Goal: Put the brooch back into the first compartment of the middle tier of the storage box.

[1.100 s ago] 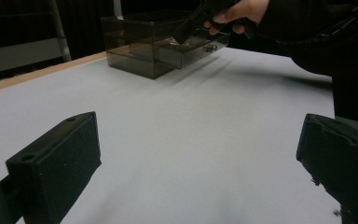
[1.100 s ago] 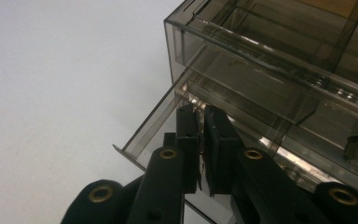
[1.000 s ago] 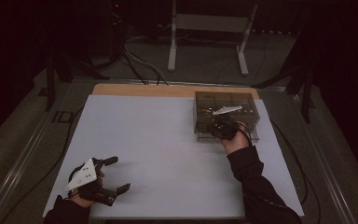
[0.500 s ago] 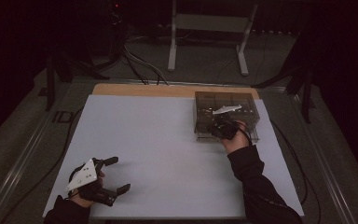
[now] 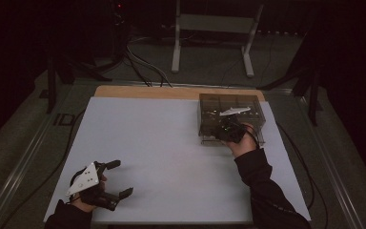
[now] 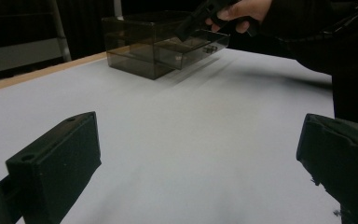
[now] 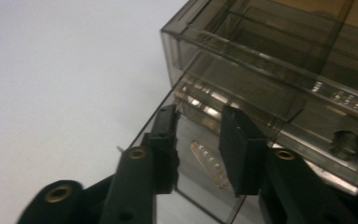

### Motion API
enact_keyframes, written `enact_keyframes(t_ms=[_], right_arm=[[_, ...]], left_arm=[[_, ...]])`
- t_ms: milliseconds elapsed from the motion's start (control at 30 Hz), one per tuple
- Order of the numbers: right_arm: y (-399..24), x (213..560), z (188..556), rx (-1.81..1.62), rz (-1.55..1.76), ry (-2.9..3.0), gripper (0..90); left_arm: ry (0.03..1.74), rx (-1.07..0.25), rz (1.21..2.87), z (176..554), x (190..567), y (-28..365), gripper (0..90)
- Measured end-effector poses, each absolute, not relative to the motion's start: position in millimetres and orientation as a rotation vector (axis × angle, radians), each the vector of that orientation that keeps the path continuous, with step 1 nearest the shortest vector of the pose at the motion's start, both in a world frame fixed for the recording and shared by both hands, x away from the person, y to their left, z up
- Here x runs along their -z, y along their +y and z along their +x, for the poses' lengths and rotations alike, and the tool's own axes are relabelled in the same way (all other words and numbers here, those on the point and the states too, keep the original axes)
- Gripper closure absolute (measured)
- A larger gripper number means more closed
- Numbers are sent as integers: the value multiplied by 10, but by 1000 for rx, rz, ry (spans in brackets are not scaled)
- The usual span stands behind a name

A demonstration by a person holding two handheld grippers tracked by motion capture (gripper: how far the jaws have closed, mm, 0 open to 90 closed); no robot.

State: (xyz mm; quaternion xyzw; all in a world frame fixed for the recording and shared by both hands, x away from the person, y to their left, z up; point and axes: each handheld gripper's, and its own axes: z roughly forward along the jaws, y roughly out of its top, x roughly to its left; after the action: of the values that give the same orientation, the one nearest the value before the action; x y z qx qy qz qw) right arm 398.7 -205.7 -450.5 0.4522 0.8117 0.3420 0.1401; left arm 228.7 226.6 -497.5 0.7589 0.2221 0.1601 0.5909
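Right claw at a smoky drawer box on a white counter

Low in the high view, the left claw (image 5: 116, 179) rests on the white counter (image 5: 171, 157) with jaws spread wide and nothing between them. Farther up, right of centre, the right claw (image 5: 223, 130) meets the smoky clear drawer box (image 5: 209, 107); in the right gripper view its jaws have just been opening and stand slightly parted at the drawer (image 7: 214, 154) front, which stands pulled out, pressing on nothing. No label or writing on the box can be read.
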Motion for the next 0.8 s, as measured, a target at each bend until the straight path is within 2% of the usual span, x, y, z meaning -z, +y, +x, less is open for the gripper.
enact_keyframes(t_ms=[367, 600, 667, 733, 800], right_arm=[[-2029, 4433, 3896, -1039, 1289, 2357, 371], [-2003, 4349, 3830, -1068, 1271, 2361, 305], [-1990, 4317, 3808, -1074, 1264, 2359, 280], [-1975, 4294, 3790, -1085, 1248, 2371, 218], [-1960, 4273, 3771, -1089, 1235, 2370, 207]], left_arm=[[518, -370, 1764, 2285, 4972, 2262, 3], [516, -366, 1764, 2289, 4973, 2257, 3], [520, -365, 1762, 2291, 4975, 2260, 3], [518, -365, 1765, 2287, 4977, 2257, 3], [518, -365, 1766, 2291, 4977, 2257, 3]])
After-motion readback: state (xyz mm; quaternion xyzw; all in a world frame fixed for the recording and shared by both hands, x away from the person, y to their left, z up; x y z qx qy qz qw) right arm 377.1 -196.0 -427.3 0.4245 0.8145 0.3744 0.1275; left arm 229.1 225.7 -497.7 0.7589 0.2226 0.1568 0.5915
